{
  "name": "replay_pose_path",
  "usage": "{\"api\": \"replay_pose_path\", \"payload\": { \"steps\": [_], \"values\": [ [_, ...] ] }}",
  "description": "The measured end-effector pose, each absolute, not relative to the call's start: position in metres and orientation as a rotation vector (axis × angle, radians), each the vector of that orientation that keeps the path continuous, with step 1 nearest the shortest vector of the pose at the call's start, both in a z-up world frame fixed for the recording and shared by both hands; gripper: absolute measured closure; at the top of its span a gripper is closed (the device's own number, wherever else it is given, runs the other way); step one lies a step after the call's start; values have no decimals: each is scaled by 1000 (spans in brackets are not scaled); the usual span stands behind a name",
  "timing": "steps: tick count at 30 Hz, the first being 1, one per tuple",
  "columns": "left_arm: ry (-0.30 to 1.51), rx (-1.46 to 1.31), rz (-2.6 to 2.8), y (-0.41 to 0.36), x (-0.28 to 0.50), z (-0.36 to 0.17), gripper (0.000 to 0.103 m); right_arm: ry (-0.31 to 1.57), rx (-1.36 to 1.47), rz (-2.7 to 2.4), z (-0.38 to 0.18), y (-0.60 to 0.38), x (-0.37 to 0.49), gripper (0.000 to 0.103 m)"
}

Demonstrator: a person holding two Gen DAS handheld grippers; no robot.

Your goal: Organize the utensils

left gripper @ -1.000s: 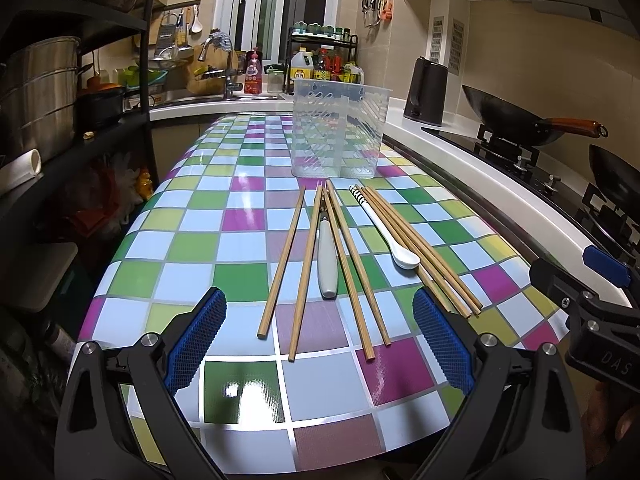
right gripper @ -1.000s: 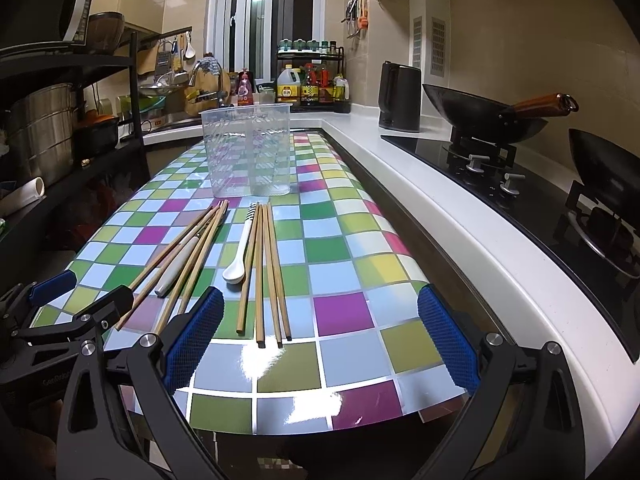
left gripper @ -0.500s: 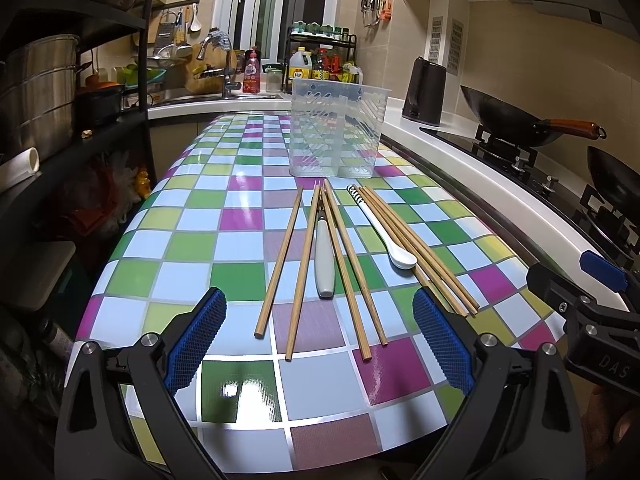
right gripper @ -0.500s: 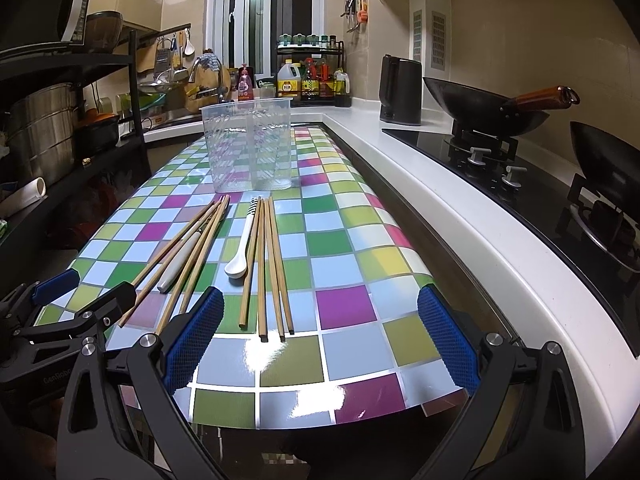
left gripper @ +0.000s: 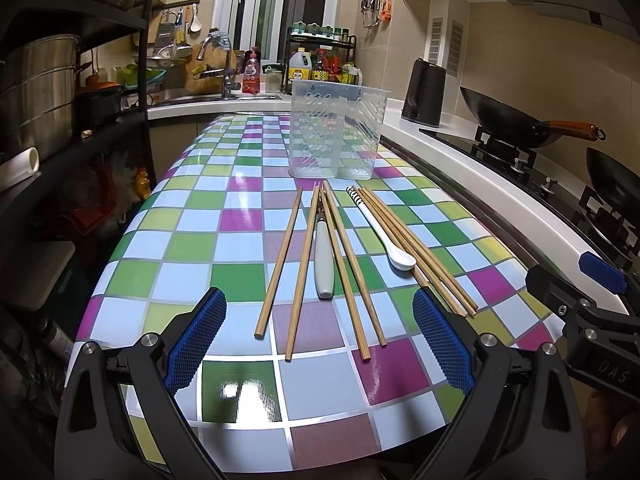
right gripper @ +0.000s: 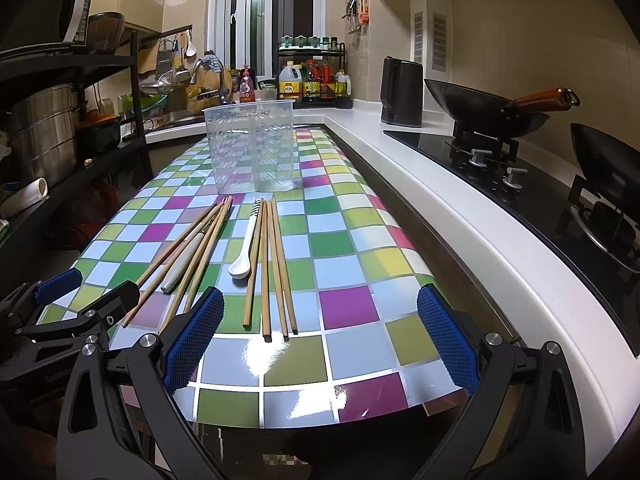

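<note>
Chopsticks [left gripper: 282,264] lie in two loose bunches on the checked table [left gripper: 168,240], ahead of both grippers. A white-handled utensil [left gripper: 323,264] rests among the left bunch, and a white spoon [right gripper: 245,248] lies just beside the right bunch [right gripper: 276,264]. A clear holder [left gripper: 336,132] stands upright beyond them, near their far tips. The left gripper [left gripper: 320,344] and right gripper [right gripper: 320,344] both hover over the near table edge, jaws spread wide and empty.

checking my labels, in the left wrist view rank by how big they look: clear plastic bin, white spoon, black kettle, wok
1. clear plastic bin
2. wok, handle included
3. black kettle; it stands farther back, so its true size is unsure
4. white spoon, long but thin
</note>
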State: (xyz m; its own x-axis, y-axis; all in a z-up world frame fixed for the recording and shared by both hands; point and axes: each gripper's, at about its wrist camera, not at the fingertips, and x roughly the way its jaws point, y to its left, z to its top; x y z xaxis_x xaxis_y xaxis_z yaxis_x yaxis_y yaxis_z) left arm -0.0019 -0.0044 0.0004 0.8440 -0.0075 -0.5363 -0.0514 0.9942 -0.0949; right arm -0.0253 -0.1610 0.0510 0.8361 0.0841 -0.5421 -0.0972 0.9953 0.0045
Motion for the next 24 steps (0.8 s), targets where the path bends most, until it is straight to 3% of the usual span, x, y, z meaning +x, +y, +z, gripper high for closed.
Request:
{"api": "replay_pose_path", "payload": {
  "steps": [10, 24],
  "values": [
    [567, -109, 22, -5, -2, 1, 11, 574, -19, 103, 54, -163, -25, 15],
    [568, -111, 19, -9, 0, 1, 11, 579, -20, 109, 54, -161, -25, 15]
  ]
}}
